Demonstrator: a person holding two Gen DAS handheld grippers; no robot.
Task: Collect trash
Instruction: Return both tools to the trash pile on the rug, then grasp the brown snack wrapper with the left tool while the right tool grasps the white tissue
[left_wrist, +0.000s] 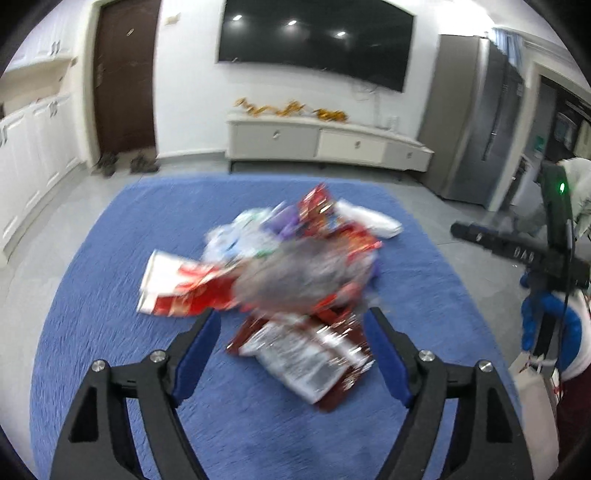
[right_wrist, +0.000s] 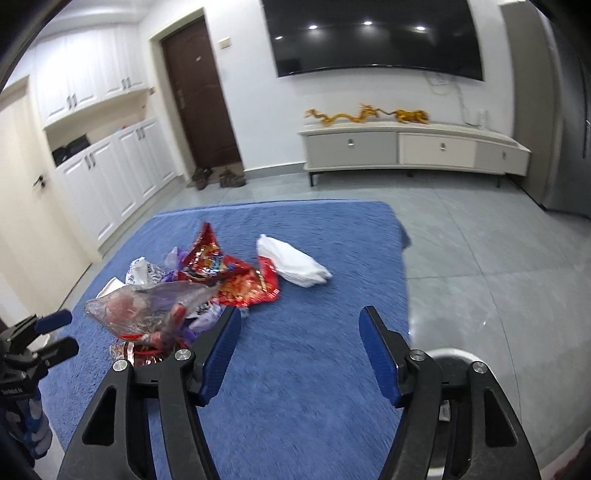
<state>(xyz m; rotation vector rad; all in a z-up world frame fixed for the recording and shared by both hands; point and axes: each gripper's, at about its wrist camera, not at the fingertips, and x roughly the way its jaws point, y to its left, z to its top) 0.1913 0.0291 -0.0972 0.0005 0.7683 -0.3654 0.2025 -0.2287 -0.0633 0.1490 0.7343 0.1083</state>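
A heap of trash (left_wrist: 295, 266) lies on a blue rug (left_wrist: 110, 295): red snack wrappers, a clear crumpled plastic bag (right_wrist: 147, 306), a white bag (right_wrist: 295, 264) and a silver-and-red wrapper (left_wrist: 314, 358). My left gripper (left_wrist: 293, 325) is open, its fingers on either side of the silver-and-red wrapper at the heap's near edge. My right gripper (right_wrist: 297, 325) is open and empty above bare rug, just right of the heap (right_wrist: 207, 280). The right gripper also shows at the right edge of the left wrist view (left_wrist: 517, 251). The left wrist view is blurred.
The rug (right_wrist: 295, 387) lies on a grey tiled floor (right_wrist: 498, 266). A low TV cabinet (right_wrist: 406, 147) stands under a wall-mounted TV (right_wrist: 373, 33) at the back. White cupboards (right_wrist: 110, 177) and a brown door (right_wrist: 199, 96) are at the left. Shoes (right_wrist: 218, 177) lie by the door.
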